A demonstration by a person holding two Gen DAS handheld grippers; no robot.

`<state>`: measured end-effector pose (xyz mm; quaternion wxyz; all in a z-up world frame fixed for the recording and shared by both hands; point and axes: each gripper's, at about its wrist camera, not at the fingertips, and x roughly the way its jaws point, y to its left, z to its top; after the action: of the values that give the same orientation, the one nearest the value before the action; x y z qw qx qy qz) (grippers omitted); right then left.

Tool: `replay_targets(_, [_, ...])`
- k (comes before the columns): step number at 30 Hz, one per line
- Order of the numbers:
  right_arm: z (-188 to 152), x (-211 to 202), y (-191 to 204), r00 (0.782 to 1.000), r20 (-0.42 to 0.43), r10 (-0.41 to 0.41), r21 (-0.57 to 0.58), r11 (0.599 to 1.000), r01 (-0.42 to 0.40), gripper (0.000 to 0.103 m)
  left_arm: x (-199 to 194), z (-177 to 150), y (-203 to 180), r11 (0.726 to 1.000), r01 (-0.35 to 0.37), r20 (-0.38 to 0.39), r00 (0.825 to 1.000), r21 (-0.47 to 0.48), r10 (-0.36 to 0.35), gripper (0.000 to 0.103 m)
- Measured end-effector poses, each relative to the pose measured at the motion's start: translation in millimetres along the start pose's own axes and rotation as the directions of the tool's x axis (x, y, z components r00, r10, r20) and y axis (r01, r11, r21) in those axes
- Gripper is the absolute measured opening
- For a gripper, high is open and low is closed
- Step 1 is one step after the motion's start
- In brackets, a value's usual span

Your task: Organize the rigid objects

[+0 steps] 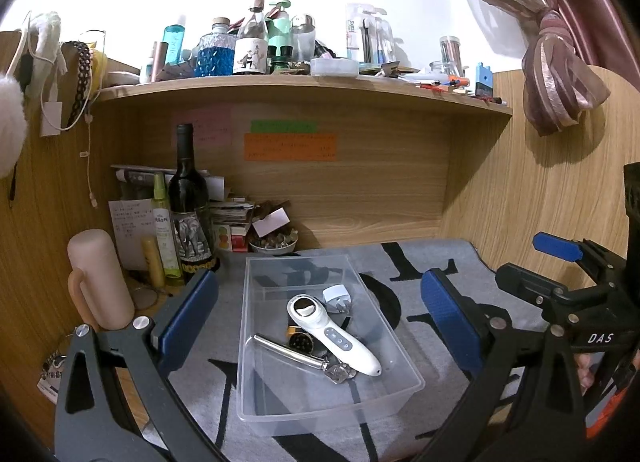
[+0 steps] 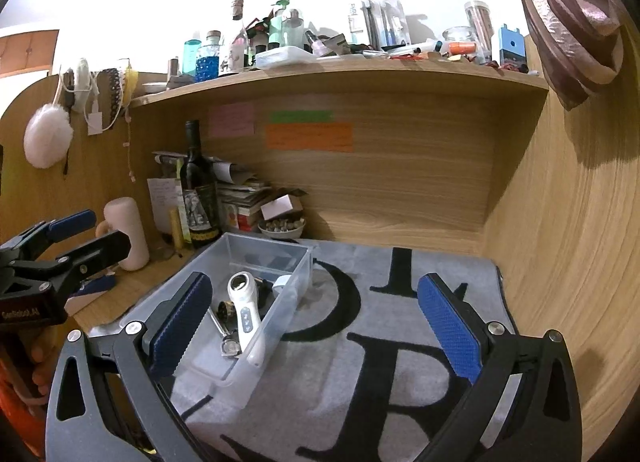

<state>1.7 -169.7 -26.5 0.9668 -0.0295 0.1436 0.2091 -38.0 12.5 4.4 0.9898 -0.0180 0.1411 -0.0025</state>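
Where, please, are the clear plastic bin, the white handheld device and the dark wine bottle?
clear plastic bin (image 1: 332, 420), left wrist view, near wall.
white handheld device (image 1: 340, 340), left wrist view, mid handle.
dark wine bottle (image 1: 188, 186), left wrist view, shoulder.

Left gripper (image 1: 320, 318) and right gripper (image 2: 316, 322) wide apart, empty

a wood-grain alcove: back panel (image 1: 360, 190) and side walls (image 2: 568, 230) in pale oak laminate, with a shelf (image 1: 304, 88) across the top crowded with bottles and jars. pink, green and orange notes (image 1: 290, 146) are stuck to the back panel. a grey mat (image 2: 400, 362) with large black letters covers the surface. above the shelf the white wall is brightly lit; a tied mauve curtain (image 1: 560, 74) hangs at the right.
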Motion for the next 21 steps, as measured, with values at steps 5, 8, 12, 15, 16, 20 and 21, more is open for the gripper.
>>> replay_targets(5, [0, 2, -1, 1.000, -0.010, -0.001, 0.005, 1.000, 0.001, 0.103, 4, -1, 1, 1.000, 0.005, -0.007, 1.000, 0.001, -0.005, 0.103])
replay_targets(8, [0, 3, -1, 1.000, -0.012, -0.001, 0.006, 1.000, 0.001, 0.103, 5, -1, 2, 1.000, 0.005, -0.009, 1.000, 0.002, -0.005, 0.103])
replay_targets(12, [0, 3, -1, 1.000, -0.014, -0.003, 0.005, 1.000, 0.003, 0.103, 7, -3, 3, 1.000, 0.011, -0.013, 1.000, 0.000, -0.011, 0.103])
replay_targets(15, [0, 4, -2, 1.000, -0.016, -0.002, 0.006, 1.000, 0.002, 0.103, 8, -3, 3, 1.000, 0.014, -0.014, 1.000, -0.004, -0.014, 0.103])
replay_targets(16, [0, 4, -2, 1.000, -0.015, -0.001, 0.005, 1.000, 0.001, 0.103, 8, -3, 3, 1.000, 0.015, -0.016, 1.000, -0.004, -0.015, 0.103])
replay_targets(20, [-1, 5, -1, 1.000, -0.016, 0.001, 0.005, 1.000, -0.001, 0.103, 10, -4, 2, 1.000, 0.019, -0.022, 1.000, -0.005, -0.019, 0.103])
replay_targets(21, [-1, 5, -1, 1.000, -0.016, 0.001, 0.005, 1.000, -0.001, 0.103, 11, -4, 2, 1.000, 0.019, -0.023, 1.000, -0.004, -0.020, 0.103])
